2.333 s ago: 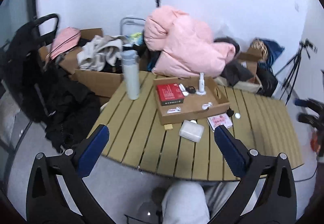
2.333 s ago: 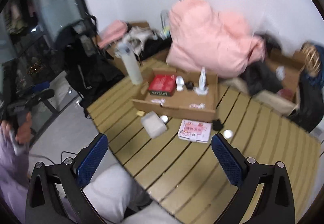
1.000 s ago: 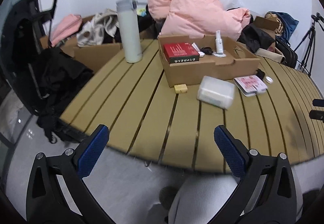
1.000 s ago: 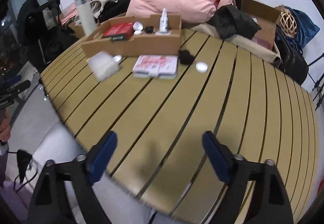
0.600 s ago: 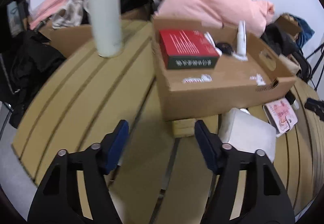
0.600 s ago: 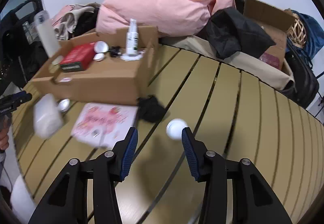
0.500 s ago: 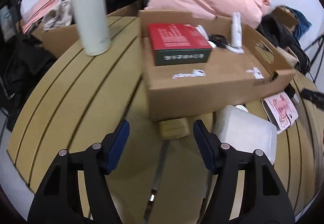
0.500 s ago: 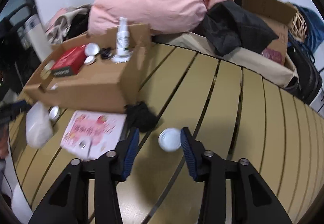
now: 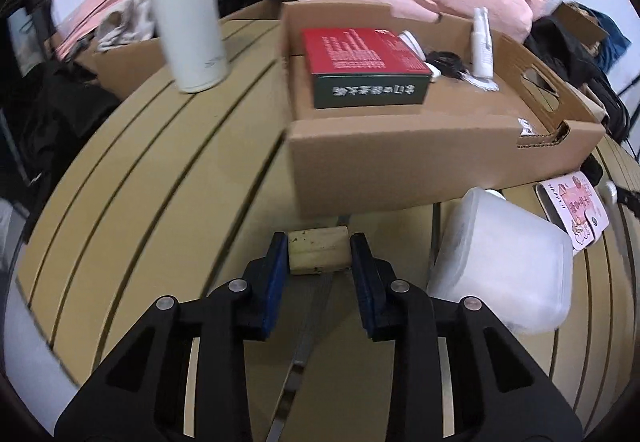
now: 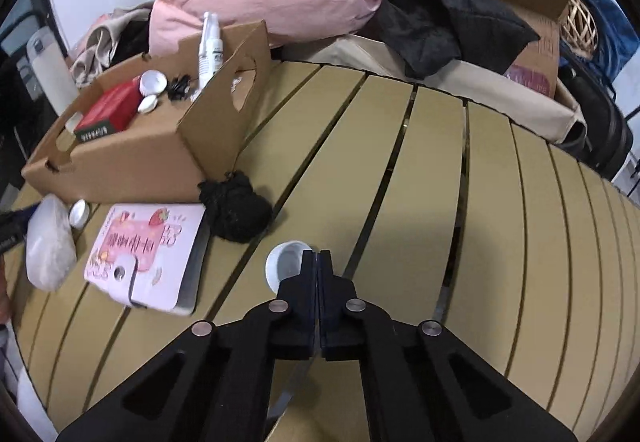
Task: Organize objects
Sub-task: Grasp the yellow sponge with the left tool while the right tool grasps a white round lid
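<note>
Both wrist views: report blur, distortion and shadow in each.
Left wrist view: fisheye bows the table slats; the white bottle and translucent container are smeared, while the red box stays sharp. Right wrist view: crisper; slats curve outward and the pink notebook is readable; soft shadow under the tool.

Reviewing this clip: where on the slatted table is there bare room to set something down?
Bare slats run right of the black bundle toward the far rim, and between the white bottle and the cardboard box. Crowded: the strip in front of the box, with the plastic container, pink case and small block.
</note>
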A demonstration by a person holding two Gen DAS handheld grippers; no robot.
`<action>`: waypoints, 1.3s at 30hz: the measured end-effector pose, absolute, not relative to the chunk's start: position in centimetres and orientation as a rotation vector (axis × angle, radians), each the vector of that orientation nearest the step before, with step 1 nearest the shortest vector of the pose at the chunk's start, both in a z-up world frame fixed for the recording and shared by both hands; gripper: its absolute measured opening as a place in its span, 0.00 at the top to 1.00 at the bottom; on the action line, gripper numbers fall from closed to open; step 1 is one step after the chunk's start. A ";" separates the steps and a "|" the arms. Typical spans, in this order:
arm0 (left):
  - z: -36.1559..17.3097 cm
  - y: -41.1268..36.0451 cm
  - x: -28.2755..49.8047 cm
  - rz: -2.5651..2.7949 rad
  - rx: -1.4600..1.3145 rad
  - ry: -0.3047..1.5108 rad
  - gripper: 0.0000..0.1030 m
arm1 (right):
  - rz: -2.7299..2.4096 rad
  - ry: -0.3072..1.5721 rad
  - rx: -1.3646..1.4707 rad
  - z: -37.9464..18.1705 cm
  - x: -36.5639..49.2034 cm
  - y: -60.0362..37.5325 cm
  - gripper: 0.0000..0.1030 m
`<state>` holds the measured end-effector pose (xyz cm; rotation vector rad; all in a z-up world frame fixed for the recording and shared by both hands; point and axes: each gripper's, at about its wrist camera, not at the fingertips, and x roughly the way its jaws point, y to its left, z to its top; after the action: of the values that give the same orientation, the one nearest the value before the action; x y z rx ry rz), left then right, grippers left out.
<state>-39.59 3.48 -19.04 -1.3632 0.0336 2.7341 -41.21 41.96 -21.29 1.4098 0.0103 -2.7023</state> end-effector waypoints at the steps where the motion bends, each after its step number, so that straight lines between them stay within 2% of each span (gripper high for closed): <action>1: -18.3 3.2 -38.8 2.743 -1.344 0.020 0.73 | -2.699 0.013 1.408 -21.2 -41.0 41.9 1.00; 7: -11.9 1.4 -33.0 2.784 -1.183 -0.084 0.73 | -2.726 -0.029 1.311 -18.1 -37.9 41.2 1.00; 11: -9.4 0.8 -29.6 2.785 -1.143 -0.066 0.73 | -2.716 -0.044 1.240 -15.9 -35.5 41.0 0.99; 12: -9.3 0.9 -29.0 2.786 -1.148 -0.050 0.73 | -2.718 -0.042 1.223 -15.7 -35.3 41.1 0.91; 13: -9.3 1.0 -28.6 2.785 -1.159 -0.028 0.73 | -2.728 -0.039 1.213 -15.7 -35.1 41.4 0.69; 14: -9.4 1.2 -28.5 2.784 -1.167 -0.009 0.73 | -2.740 -0.037 1.197 -15.7 -34.7 41.6 0.51; 15: -9.6 1.3 -28.3 2.785 -1.170 0.008 0.73 | -2.740 -0.042 1.182 -15.9 -34.6 41.8 0.08; 16: -9.8 1.5 -28.3 2.784 -1.172 0.020 0.73 | -2.730 -0.047 1.180 -16.1 -34.6 41.9 0.00; 21: -11.9 2.7 -29.7 2.765 -1.246 0.054 0.73 | -2.694 0.022 1.332 -19.0 -37.3 41.5 0.00; 23: -12.7 3.2 -30.4 2.742 -1.268 0.041 0.73 | -2.658 0.049 1.354 -20.4 -38.8 41.1 0.03; 24: -12.9 3.5 -30.7 2.736 -1.272 0.039 0.73 | -2.669 0.080 1.369 -20.9 -39.5 40.9 0.18; 25: -13.1 3.8 -31.1 2.733 -1.274 0.044 0.73 | -2.679 0.108 1.384 -21.2 -39.9 40.8 0.50; 26: -13.3 4.0 -31.2 2.735 -1.276 0.049 0.73 | -2.691 0.162 1.414 -21.7 -40.5 40.6 0.67; 30: -13.5 4.4 -31.5 2.730 -1.280 0.037 0.73 | -2.651 0.153 1.377 -21.9 -40.9 40.6 0.90; 31: -13.5 4.5 -31.4 2.728 -1.276 0.039 0.73 | -2.664 0.168 1.367 -21.9 -40.9 40.6 0.93; 34: -13.4 4.4 -31.0 2.726 -1.280 0.042 0.73 | -2.668 0.114 1.370 -21.8 -40.9 41.1 0.93; 39: -13.1 4.1 -30.9 2.745 -1.271 0.064 0.73 | -2.662 0.054 1.376 -21.3 -41.7 41.7 0.86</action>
<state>-30.85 4.13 -13.08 -1.2709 0.0643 2.7445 -41.66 41.74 -21.32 1.3760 0.0536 -2.6616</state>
